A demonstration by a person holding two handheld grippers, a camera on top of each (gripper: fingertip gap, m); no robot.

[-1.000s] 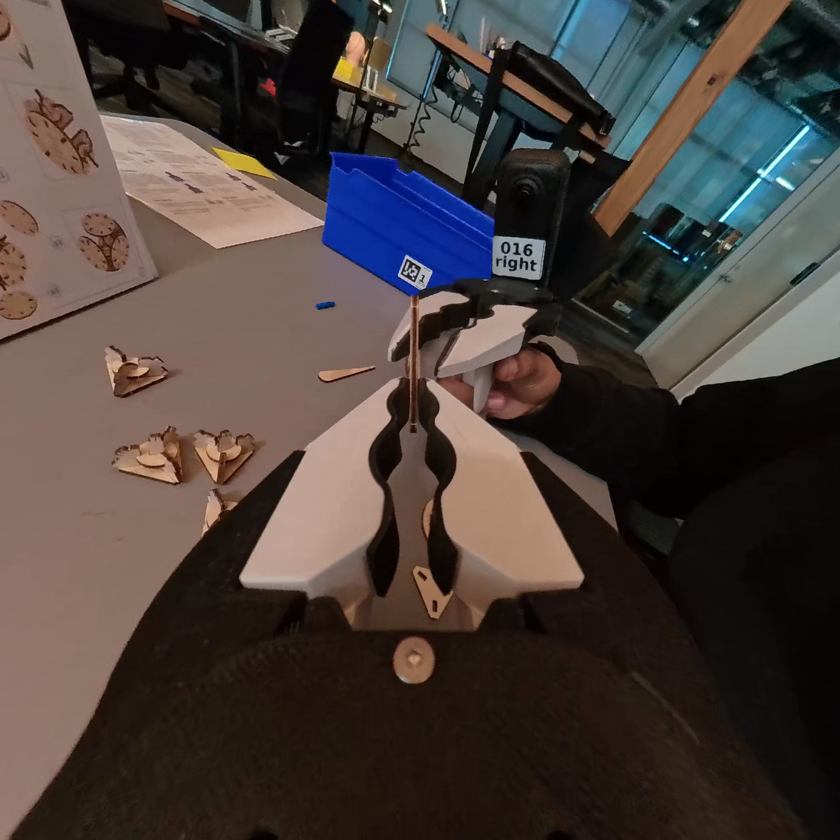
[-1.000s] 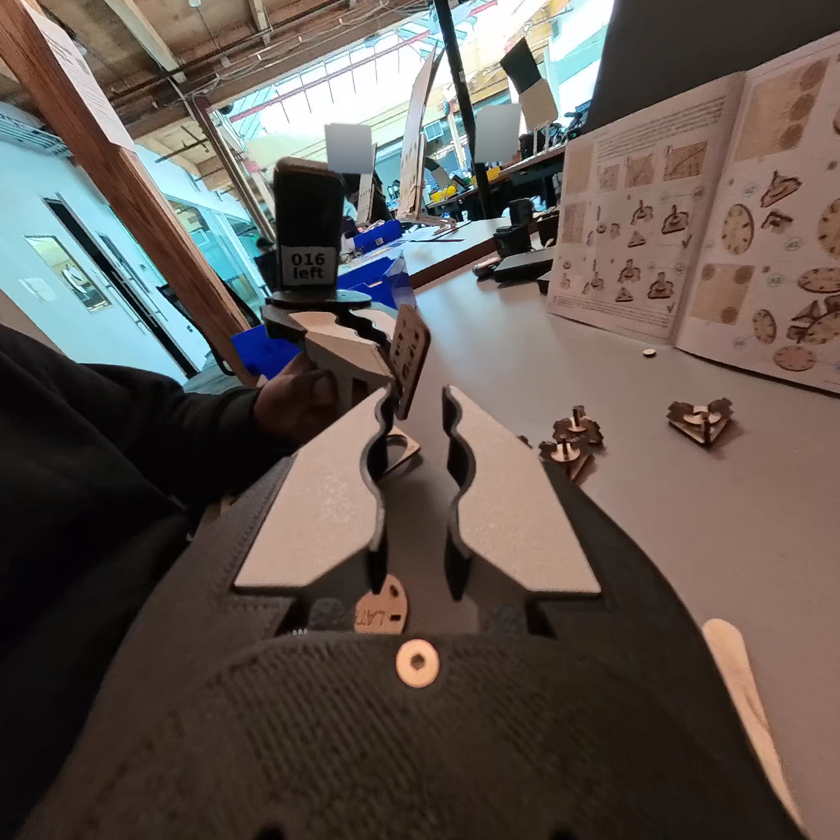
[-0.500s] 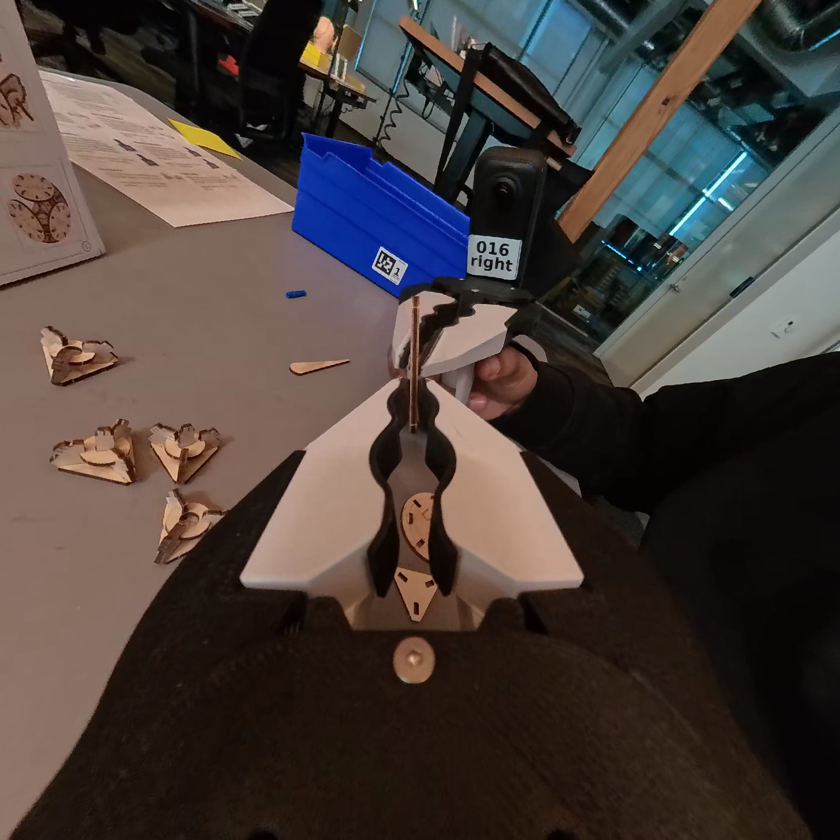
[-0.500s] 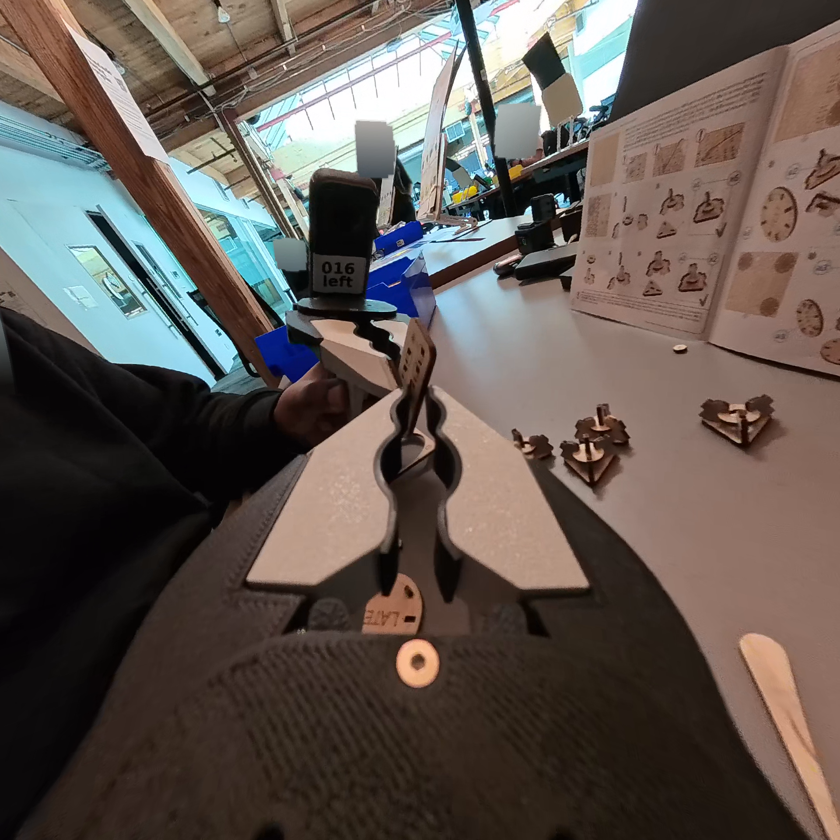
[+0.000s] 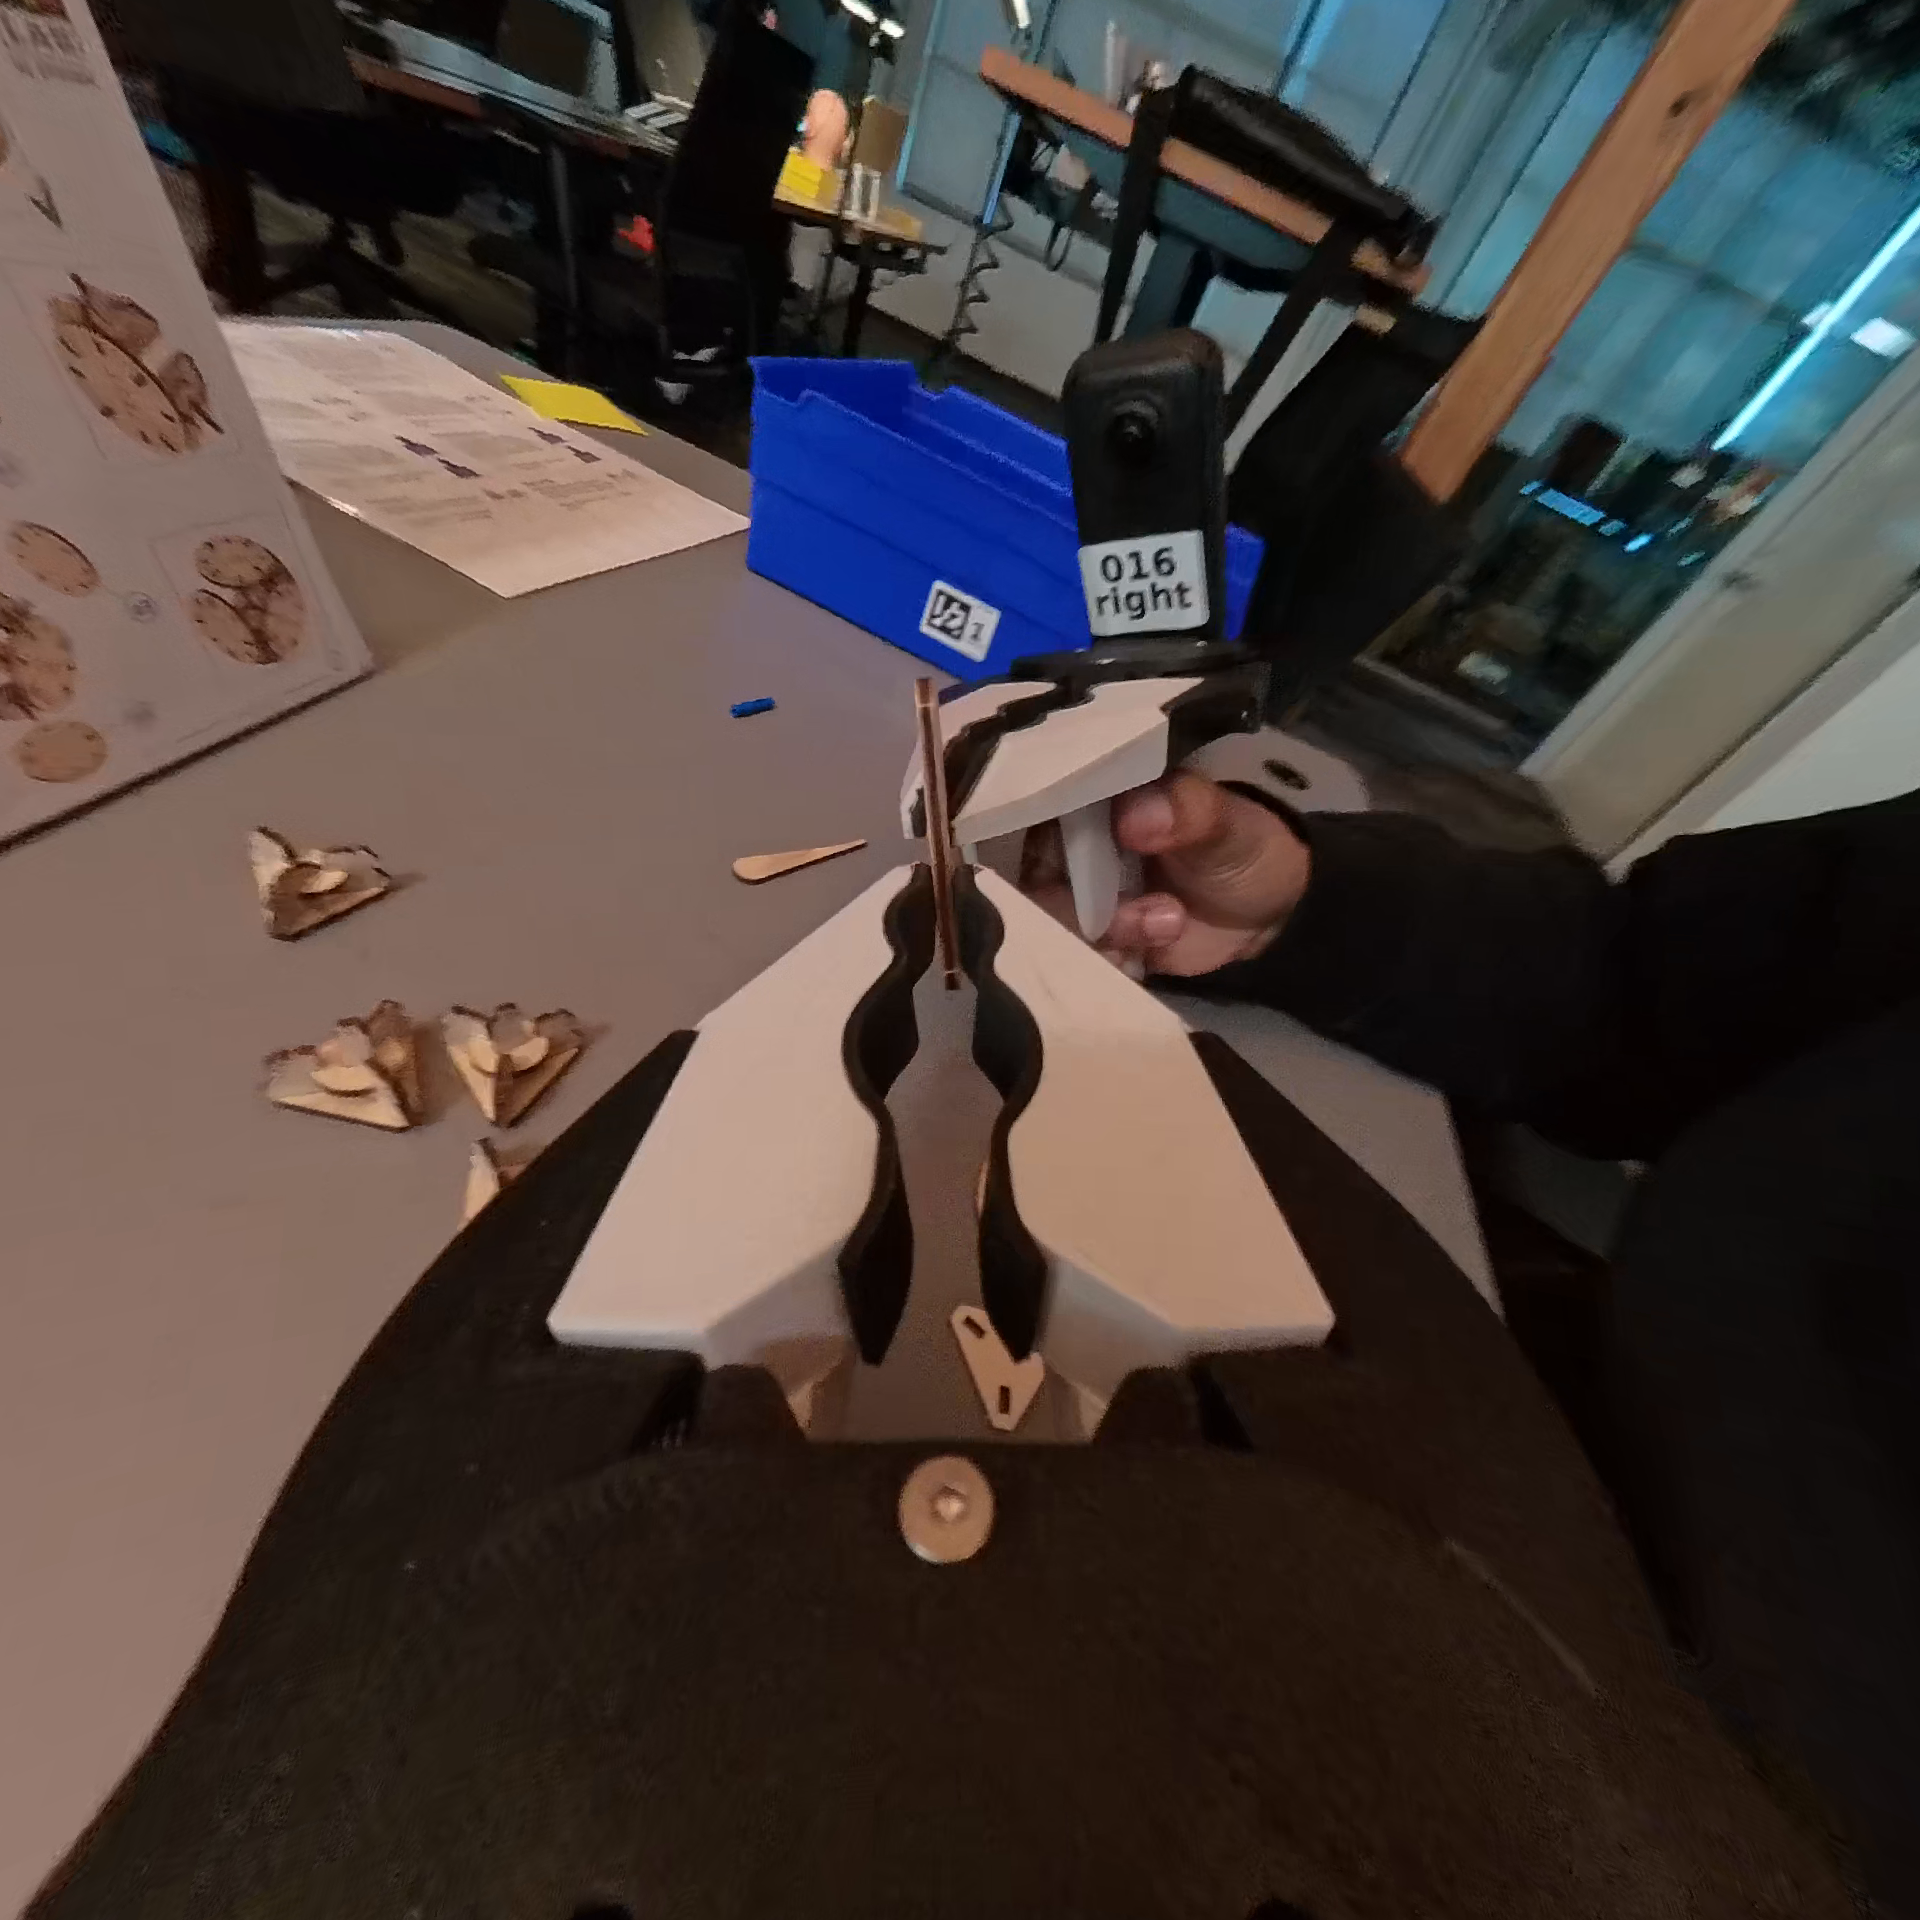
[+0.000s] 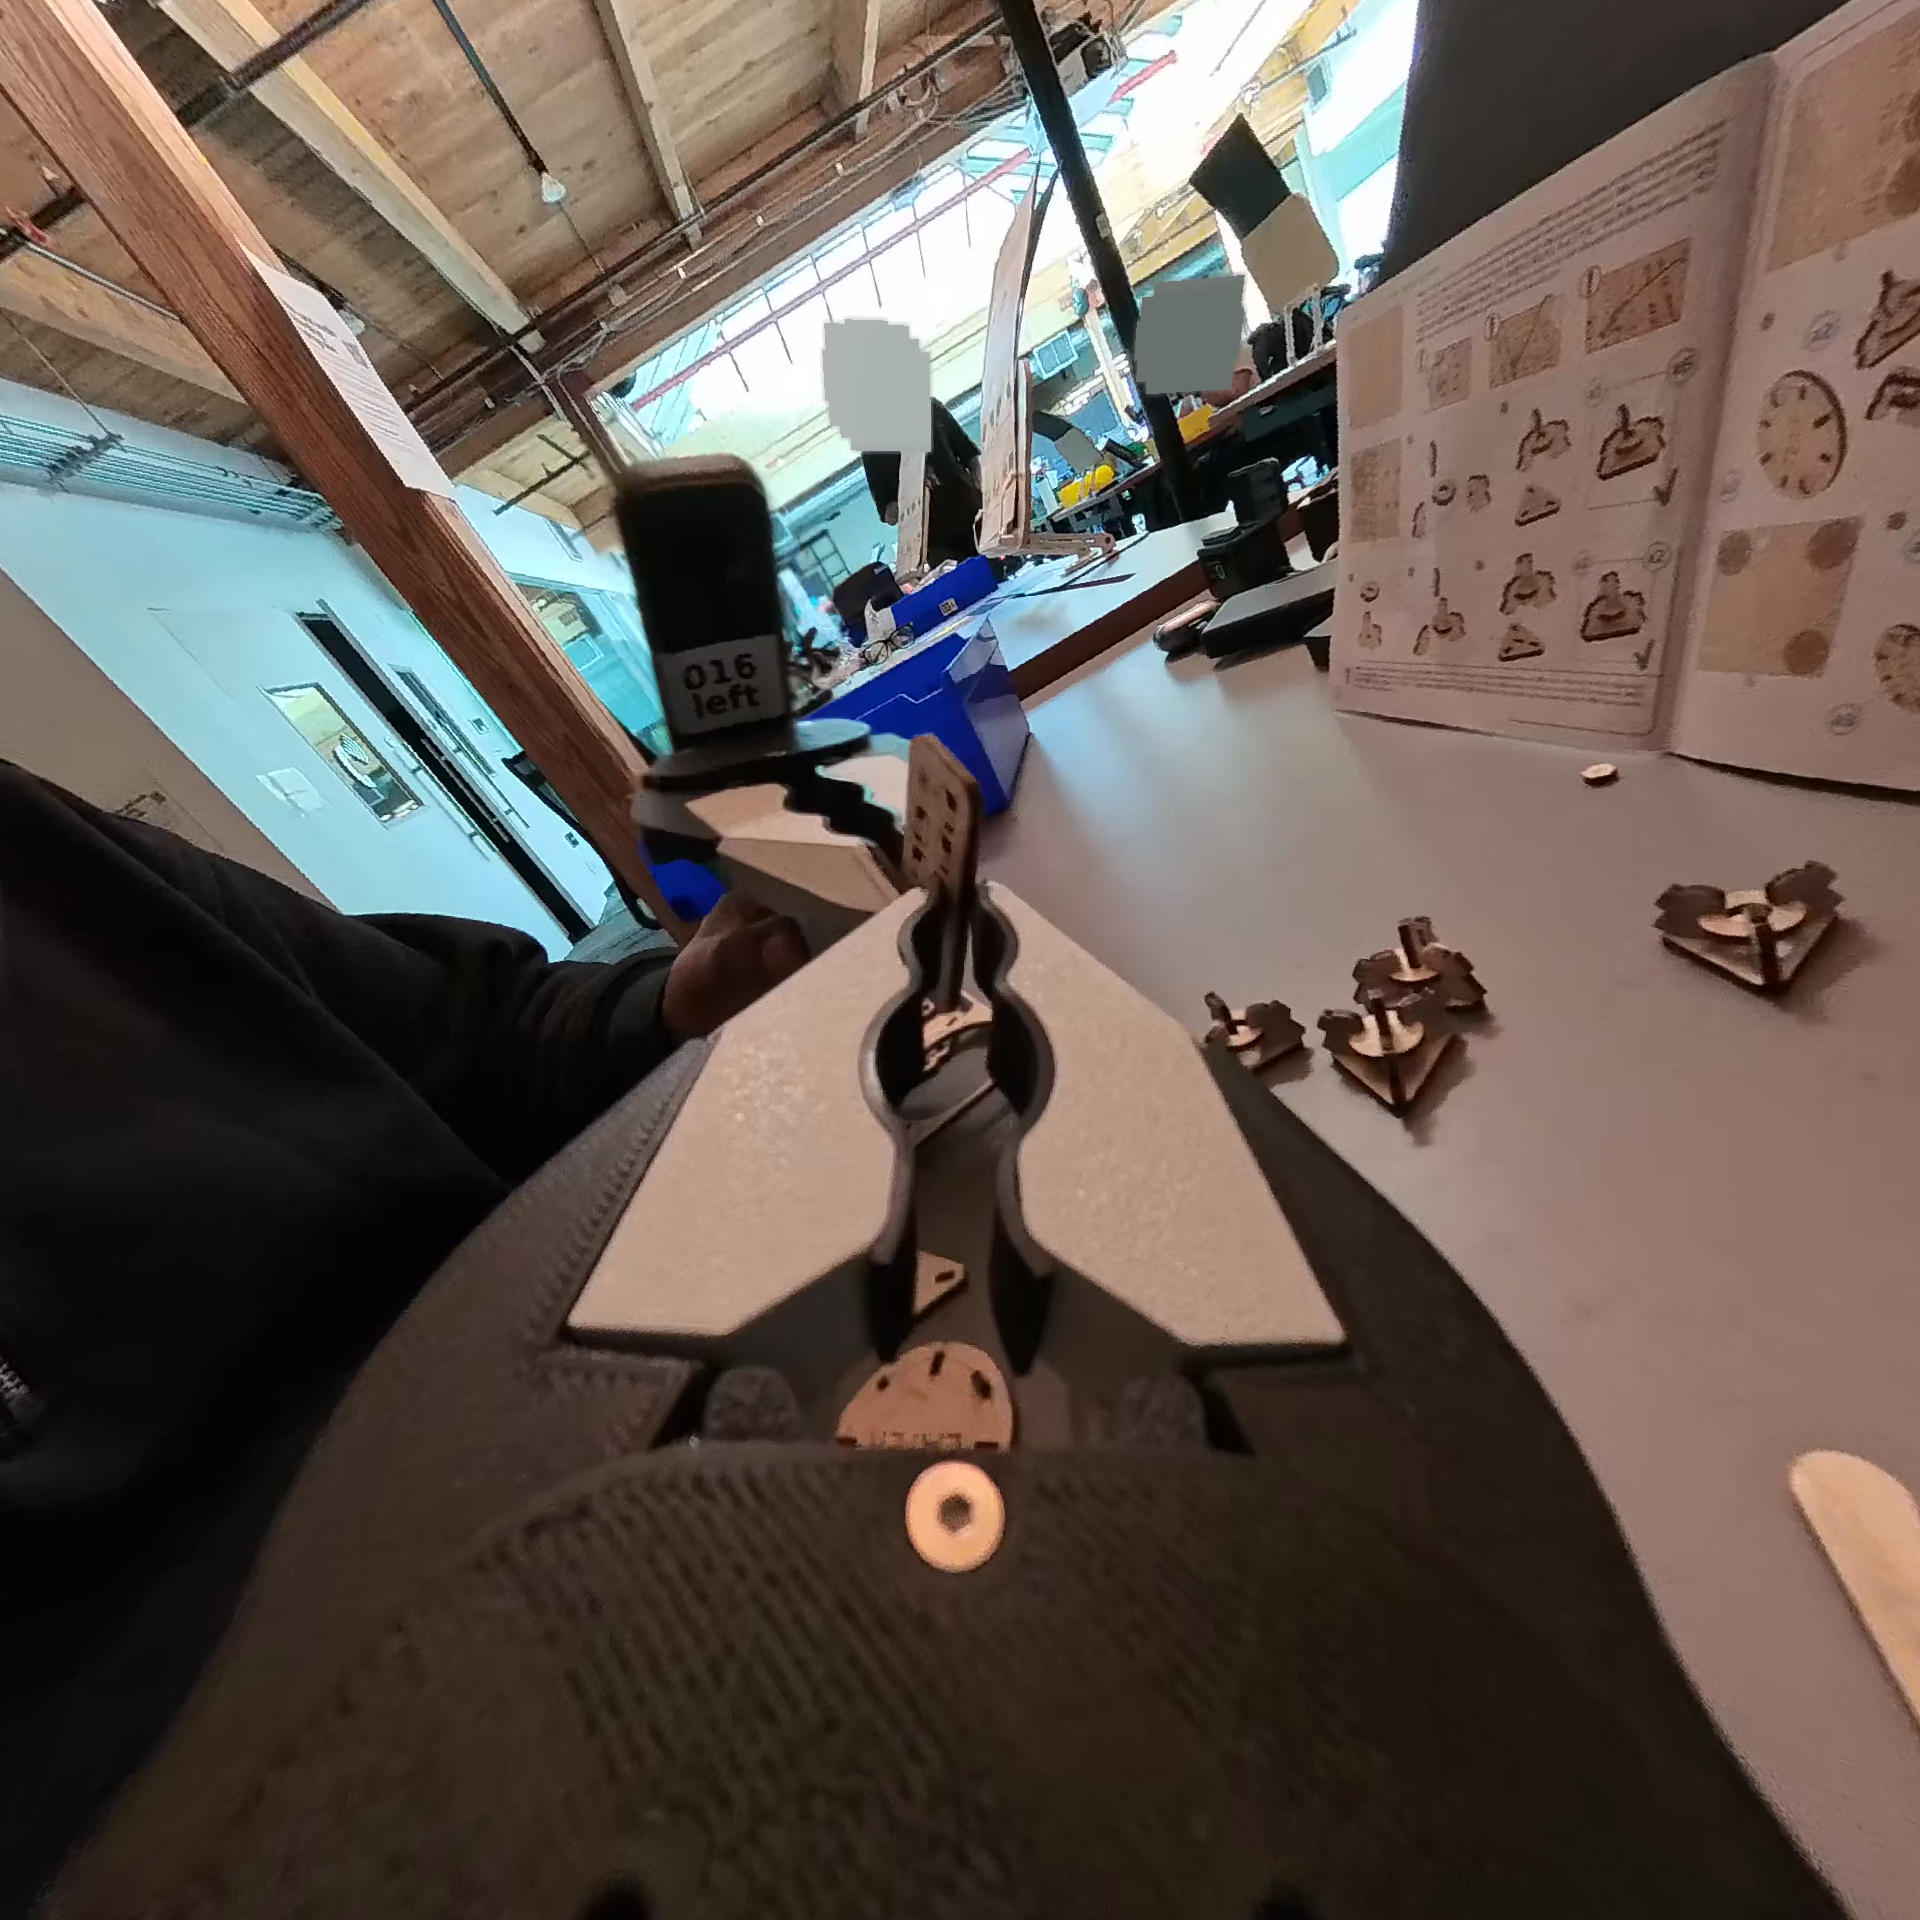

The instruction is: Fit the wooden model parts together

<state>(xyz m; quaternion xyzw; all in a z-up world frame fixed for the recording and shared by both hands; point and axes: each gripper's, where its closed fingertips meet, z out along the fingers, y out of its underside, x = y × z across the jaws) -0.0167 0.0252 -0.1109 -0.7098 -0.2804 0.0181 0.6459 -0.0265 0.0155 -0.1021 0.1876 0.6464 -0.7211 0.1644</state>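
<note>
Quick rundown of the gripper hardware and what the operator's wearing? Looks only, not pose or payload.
Both grippers match: the left gripper and right gripper have white angular fingers lined with wavy black pads, on a black textured body with a silver centre screw. Each carries an upright black camera with a white label, and a white trigger handle. No cables visible. Sleeves are black.

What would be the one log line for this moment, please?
left gripper: shut on wood piece | right gripper: shut on same piece | near: wood assemblies on table, blue bin
</note>
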